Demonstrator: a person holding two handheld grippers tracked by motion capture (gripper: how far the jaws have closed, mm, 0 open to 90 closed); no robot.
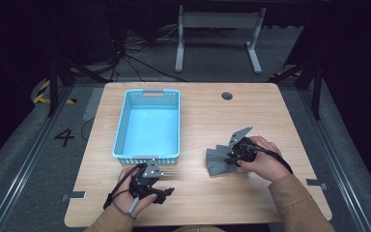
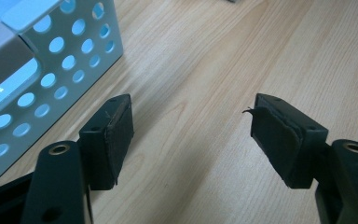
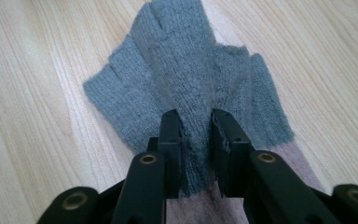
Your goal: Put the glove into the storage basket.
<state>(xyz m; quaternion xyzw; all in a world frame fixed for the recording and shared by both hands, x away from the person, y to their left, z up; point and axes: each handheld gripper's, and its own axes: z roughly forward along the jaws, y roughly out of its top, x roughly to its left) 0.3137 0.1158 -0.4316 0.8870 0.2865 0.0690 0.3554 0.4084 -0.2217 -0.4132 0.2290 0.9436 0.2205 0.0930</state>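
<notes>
A grey knitted glove (image 3: 182,60) lies flat on the wooden table (image 1: 203,121), fingers spread away from me; in the high view the glove (image 1: 216,162) sits right of centre. My right gripper (image 3: 196,126) is shut on a raised fold of its fabric near the cuff, and the right gripper (image 1: 233,155) lies low over the glove's right end. A pale mauve cloth (image 3: 289,154) peeks out from under the glove. My left gripper (image 2: 191,126) stands open above bare wood, nothing between its pads; the left gripper (image 1: 166,192) is near the table's front edge, just in front of the basket.
A light blue perforated basket (image 1: 121,125) stands at the table's left centre, its inside bare; its front wall (image 2: 51,60) is close on the left of my left gripper. A round cable hole (image 1: 227,95) marks the far side. A desk frame (image 1: 217,29) stands beyond.
</notes>
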